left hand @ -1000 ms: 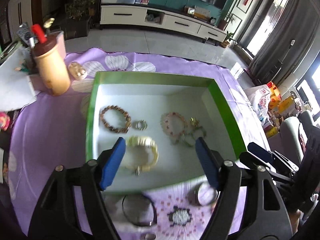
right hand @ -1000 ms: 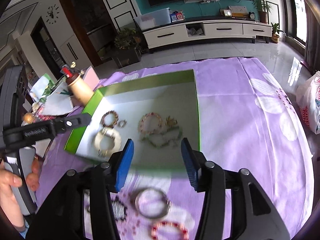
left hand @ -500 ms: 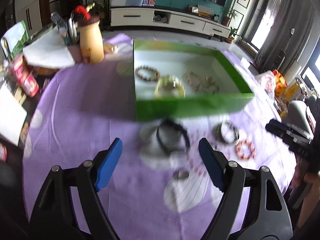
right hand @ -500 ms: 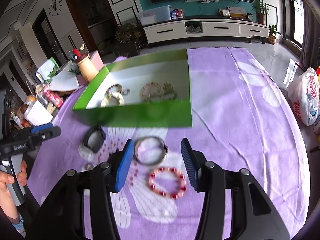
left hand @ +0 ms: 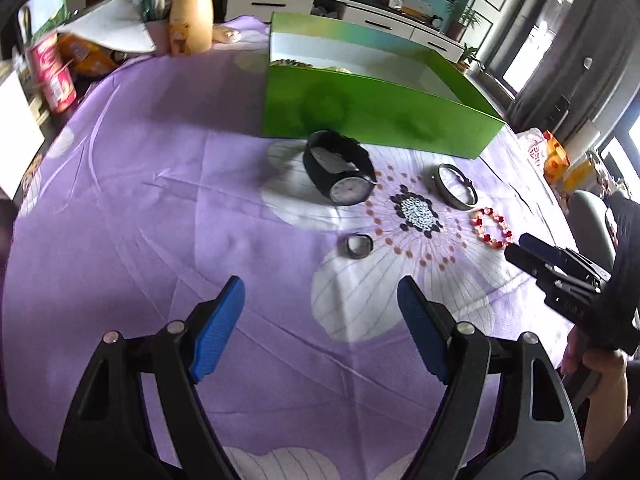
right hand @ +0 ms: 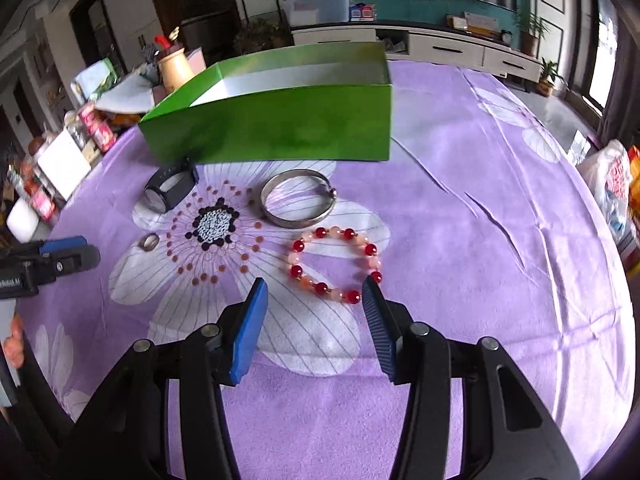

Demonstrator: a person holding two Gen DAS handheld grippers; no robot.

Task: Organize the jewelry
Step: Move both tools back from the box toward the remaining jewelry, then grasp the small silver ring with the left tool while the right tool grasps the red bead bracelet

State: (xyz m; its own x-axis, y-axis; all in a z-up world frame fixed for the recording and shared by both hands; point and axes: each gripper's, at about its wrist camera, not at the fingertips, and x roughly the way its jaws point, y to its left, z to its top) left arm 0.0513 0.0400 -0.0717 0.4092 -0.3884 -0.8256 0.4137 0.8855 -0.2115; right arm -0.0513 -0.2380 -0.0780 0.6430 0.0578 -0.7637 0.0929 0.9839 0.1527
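Observation:
A green box (left hand: 376,116) (right hand: 272,124) stands on the purple flowered cloth; from this low angle its contents are mostly hidden. In front of it lie a black watch (left hand: 340,172) (right hand: 170,188), a silver bangle (left hand: 456,186) (right hand: 298,200), a red and pink bead bracelet (left hand: 492,228) (right hand: 334,264) and a small silver ring (left hand: 359,245) (right hand: 149,241). My left gripper (left hand: 320,316) hangs open over bare cloth, short of the ring. My right gripper (right hand: 314,312) is open and empty just before the bead bracelet, its right pad beside the beads.
At the table's far left stand a tan pen holder (left hand: 191,20), a red can (left hand: 52,76), papers and snack packs. A plastic bag (right hand: 612,188) sits off the right edge. A TV cabinet (right hand: 440,46) lines the far wall.
Both grippers have drawn back from over the green box and sunk toward the cloth. The box interior has dropped out of sight and the loose jewelry in front has come into full view.

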